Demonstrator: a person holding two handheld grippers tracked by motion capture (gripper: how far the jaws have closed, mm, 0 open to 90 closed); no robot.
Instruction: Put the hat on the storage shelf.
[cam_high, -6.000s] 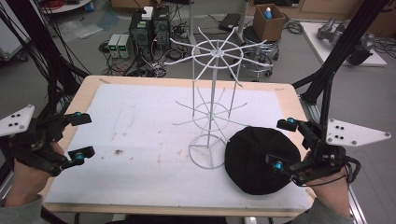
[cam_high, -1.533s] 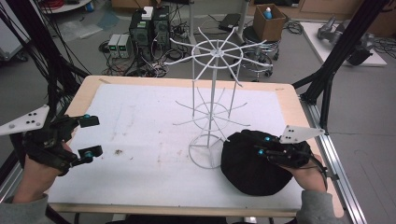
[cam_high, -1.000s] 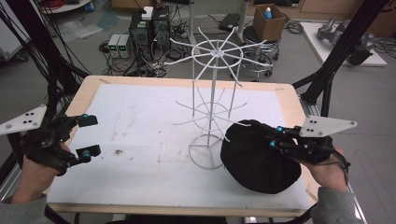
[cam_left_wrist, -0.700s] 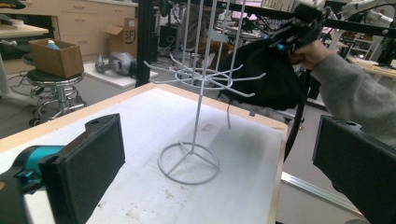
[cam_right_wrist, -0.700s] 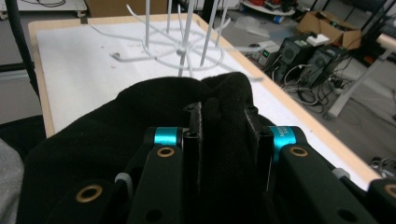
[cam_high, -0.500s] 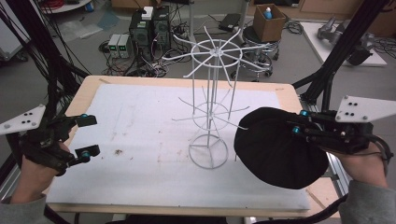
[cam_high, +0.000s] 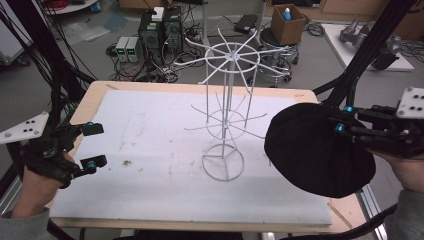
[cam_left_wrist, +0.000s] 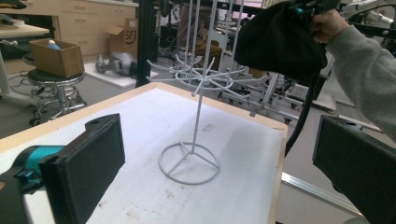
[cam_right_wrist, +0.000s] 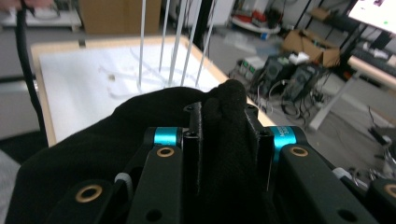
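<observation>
Black cloth item: one soft, round black fabric cap (cam_high: 315, 150), lifted clear of the surface, hanging at the right of the rack, its lower edge over the surface's right rim.
Right tongs: one pair (cam_high: 339, 119), clenched on a bunched fold of the black fabric; in the right gripper view the fold (cam_right_wrist: 224, 135) sits pinched between the two black jaws.
Left tongs: one pair (cam_high: 93, 146), released, jaws standing wide apart with nothing between them, held above the surface's left edge, well apart from the rack.
Rack: one white wire display stand (cam_high: 226, 110) with a ring base, a central post, a lower tier of hooked arms and a spoked wheel top; upright near the middle of the surface, bare.
Surface: one wooden-edged table topped with a white, stained sheet (cam_high: 150, 150).
Hands: two, one on each gripper; a grey sleeve on each forearm.
</observation>
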